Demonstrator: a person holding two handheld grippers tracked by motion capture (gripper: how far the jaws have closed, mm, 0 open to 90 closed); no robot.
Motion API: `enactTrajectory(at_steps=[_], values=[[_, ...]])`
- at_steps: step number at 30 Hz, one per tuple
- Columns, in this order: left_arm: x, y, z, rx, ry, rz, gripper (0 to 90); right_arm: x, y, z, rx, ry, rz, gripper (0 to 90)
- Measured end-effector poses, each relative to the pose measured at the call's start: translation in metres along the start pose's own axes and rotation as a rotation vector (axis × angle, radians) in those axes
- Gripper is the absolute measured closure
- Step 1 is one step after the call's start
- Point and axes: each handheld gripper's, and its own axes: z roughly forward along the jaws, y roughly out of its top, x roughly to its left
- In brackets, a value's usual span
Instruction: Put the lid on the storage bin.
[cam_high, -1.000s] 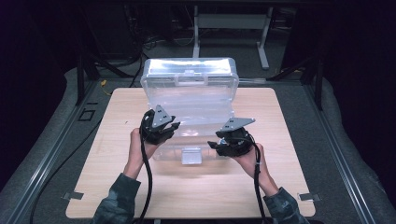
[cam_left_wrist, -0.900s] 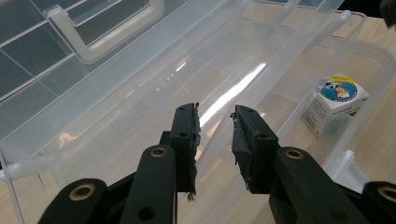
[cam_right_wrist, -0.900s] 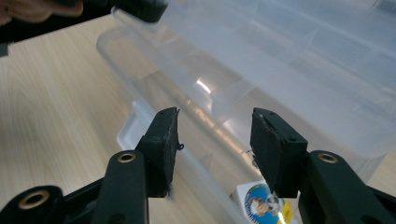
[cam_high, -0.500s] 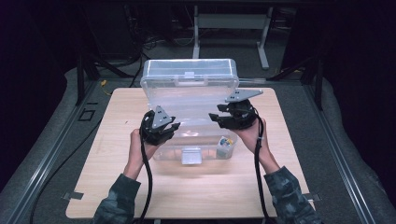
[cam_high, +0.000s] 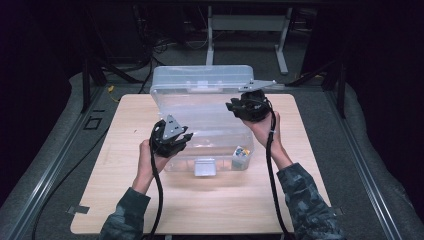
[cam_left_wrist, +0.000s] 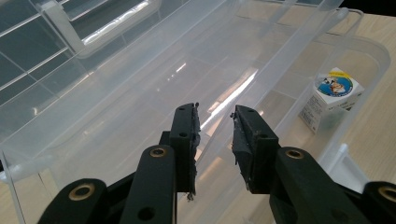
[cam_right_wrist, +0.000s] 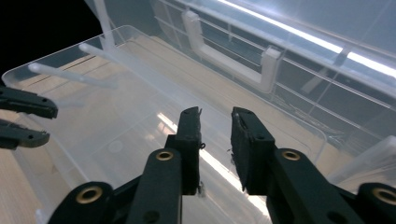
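Observation:
A clear plastic storage box (cam_high: 200, 131) sits on the table with its lid (cam_high: 200, 80) raised at the back. A small white carton (cam_high: 241, 156) (cam_left_wrist: 334, 91) lies in the box's front right corner. My left gripper (cam_high: 186, 136) (cam_left_wrist: 215, 116) hovers at the box's front left rim, jaws drawn close with nothing between them. It also shows at the left edge of the right gripper view (cam_right_wrist: 50, 123). My right gripper (cam_high: 231, 106) (cam_right_wrist: 215, 119) is held high by the lid's right side. Its jaws have just been closing and nothing is between them.
The box's front latch (cam_high: 205, 167) hangs over the wooden table (cam_high: 310, 200). Dark padded floor and a metal stand (cam_high: 245, 25) lie beyond the table's far edge. Cables trail from both grippers toward the front edge.
My right hand has risen and moved back from the box's front right to beside the lid, uncovering the carton. The lid now stands more upright. The left hand has stayed put.

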Motion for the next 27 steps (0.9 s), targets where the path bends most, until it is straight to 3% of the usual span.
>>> enactTrajectory(at_steps=[6, 13, 17, 19, 20, 21, 22, 27], values=[[-0.003, -0.003, -0.001, -0.001, 0.004, -0.001, 69.1, -0.004, 0.001, -0.002, -0.011, -0.023, 0.025, 81.0], [-0.005, -0.007, -0.001, 0.025, -0.027, -0.01, 67.9, -0.003, -0.008, -0.006, -0.024, -0.007, 0.051, 83.6], [-0.006, -0.009, -0.004, 0.026, -0.033, -0.039, 65.8, 0.001, -0.015, -0.007, -0.02, -0.018, 0.049, 84.3], [-0.004, -0.008, -0.006, 0.053, -0.028, -0.045, 59.5, 0.002, -0.018, -0.008, -0.031, 0.008, 0.052, 84.1], [-0.003, -0.009, -0.007, 0.054, -0.032, -0.06, 55.9, 0.003, -0.018, -0.009, -0.017, -0.021, 0.052, 84.2], [-0.002, -0.011, -0.01, 0.05, -0.037, -0.075, 54.0, 0.004, -0.019, -0.009, -0.018, -0.021, 0.053, 84.2], [-0.001, -0.012, -0.012, 0.054, -0.041, -0.083, 50.9, 0.004, -0.02, -0.009, -0.027, 0.004, 0.058, 84.3], [0.002, -0.015, -0.023, 0.07, -0.009, -0.109, 39.9, 0.006, -0.024, -0.011, -0.02, 0.006, 0.061, 84.3]])
